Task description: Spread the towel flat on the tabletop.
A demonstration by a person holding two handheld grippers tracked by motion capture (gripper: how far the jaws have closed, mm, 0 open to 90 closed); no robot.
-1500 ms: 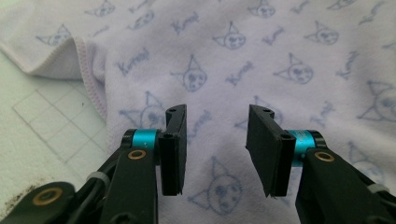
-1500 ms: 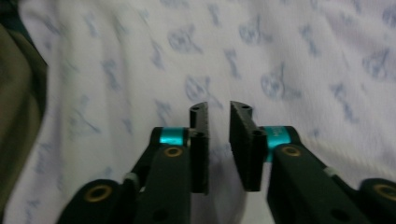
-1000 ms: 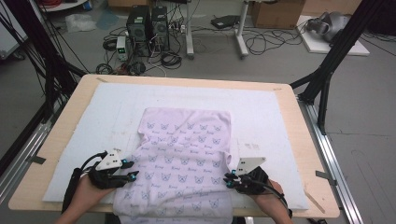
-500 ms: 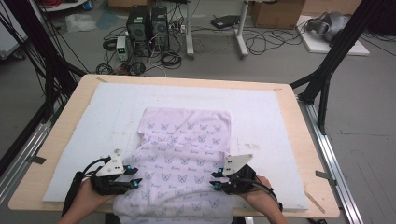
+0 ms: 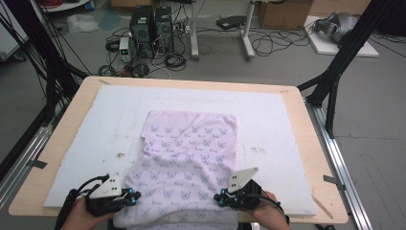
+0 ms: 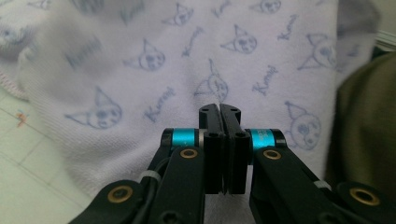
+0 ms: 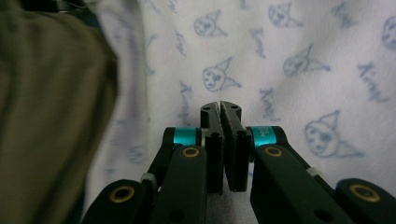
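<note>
A printed cloth (image 5: 189, 163) is spread on the white mat (image 5: 268, 120) of the bench (image 5: 316, 158), its near end hanging over the front edge between the two hands. It is judged light, soft and limp, likely to sag and wrinkle when lifted, so it is best taken by its near corners or side hems. The left gripper (image 5: 128, 196) is held at the cloth's left near edge and the right gripper (image 5: 221, 197) at its right near edge. On both, the jaws are seen pressed together in front of the fabric, with no cloth visibly pinched between them.
</note>
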